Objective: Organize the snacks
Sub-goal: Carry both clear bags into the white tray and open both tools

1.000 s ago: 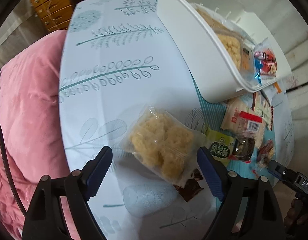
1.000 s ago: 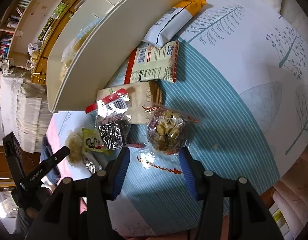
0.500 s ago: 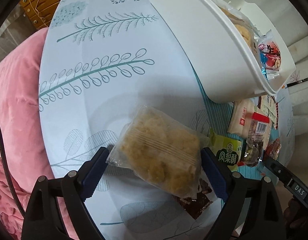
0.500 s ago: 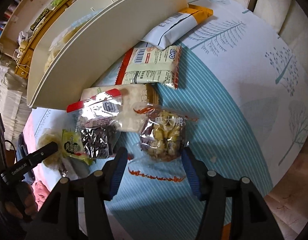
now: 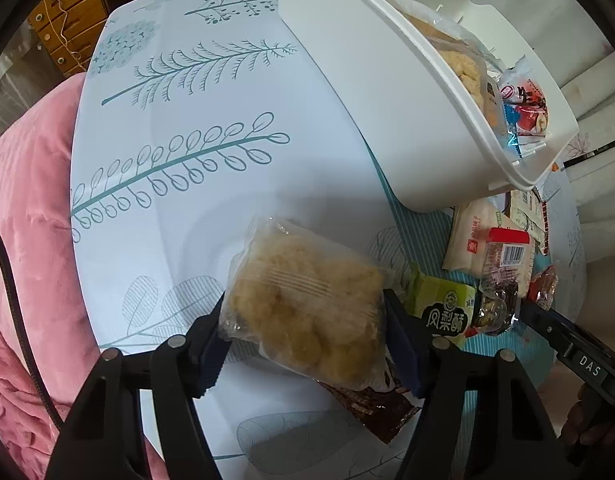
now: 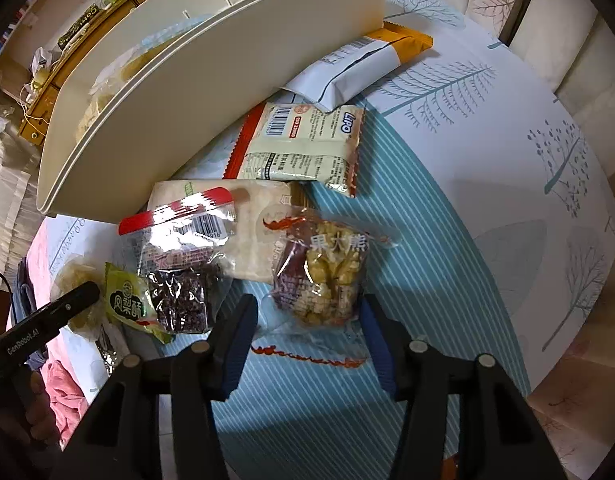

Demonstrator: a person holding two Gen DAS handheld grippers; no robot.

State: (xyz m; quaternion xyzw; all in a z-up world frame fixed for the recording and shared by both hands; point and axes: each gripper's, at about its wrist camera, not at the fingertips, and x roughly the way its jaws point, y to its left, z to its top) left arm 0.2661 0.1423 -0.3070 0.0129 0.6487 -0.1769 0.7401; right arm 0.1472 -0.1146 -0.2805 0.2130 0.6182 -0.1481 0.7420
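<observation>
A clear bag of yellow puffed snack sits between the blue pads of my left gripper. The jaws are closing and both pads press on its sides. One end of the bag is tilted up off the tablecloth. My right gripper points down over a clear packet of nuts and red fruit. That packet lies flat just ahead of the fingertips. The right jaws are closing slightly, and the pads stand clear of the packet. The white storage bin at the back holds several snacks.
Loose packets lie by the bin: a green cake packet, a red-topped dark snack bag, a white packet, a Lipo packet and a white-orange pack. A brown wrapper lies under the held bag. A pink cushion borders the table's left edge.
The left jaws came down around the bag of puffs and closed on it, tipping it up. The right gripper shifted slightly over the nut packet.
</observation>
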